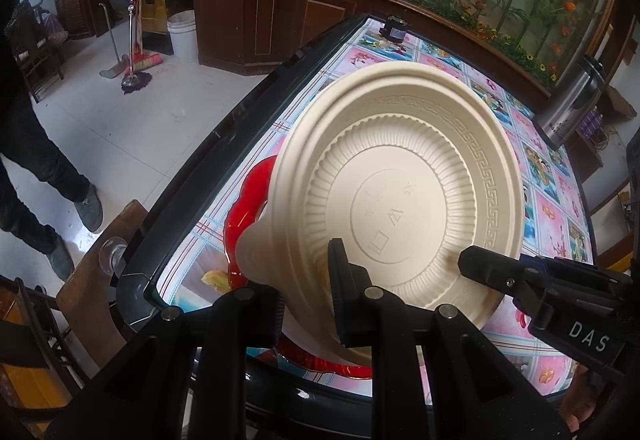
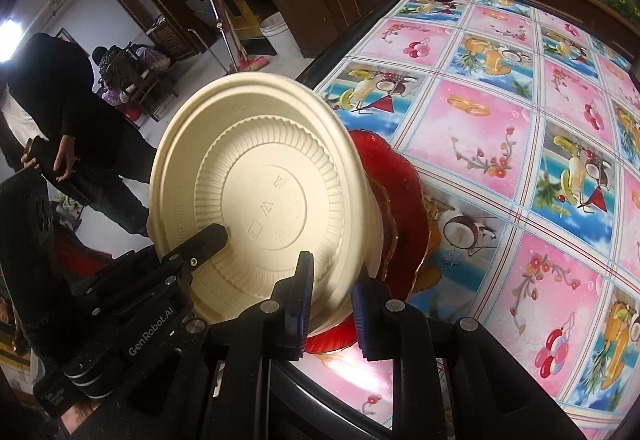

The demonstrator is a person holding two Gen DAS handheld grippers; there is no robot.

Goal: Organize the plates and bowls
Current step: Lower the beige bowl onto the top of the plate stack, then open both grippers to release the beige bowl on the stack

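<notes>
Person [image 1: 24,143], far left: stands on the floor beside the desk, clear of the work. Risk: a step inward could jog an arm.

Desk [image 2: 500,119], fruit-print cloth: its dark edge runs just left of the items. Risk: anything dropped here may roll over that edge to the floor.

Red dish [image 1: 240,215]: lies flat on the cloth near the desk's near-left corner, directly under the cream piece. Appears glassy, so a hard knock from above could chip it or push it towards the edge.

Left gripper [image 1: 304,296]: fingers clamped on the lower rim of the cream plate, one in front of its ribbed face, the other hidden behind. Risk: thin rim and a narrow bite; the plate may pivot in the grip.

Cream plate [image 1: 400,179]: tipped steeply, stamped face towards both cameras, lower rim over the red dish. A second cream piece, apparently a bowl, sits behind it. Risk: the hidden piece may slide out unnoticed.

Right gripper [image 2: 334,308]: fingers slightly apart with the plate's rim between the blue pads; whether they press cannot be told. Risk: if loose, all the weight falls on the left grip and the plate swings down.
</notes>
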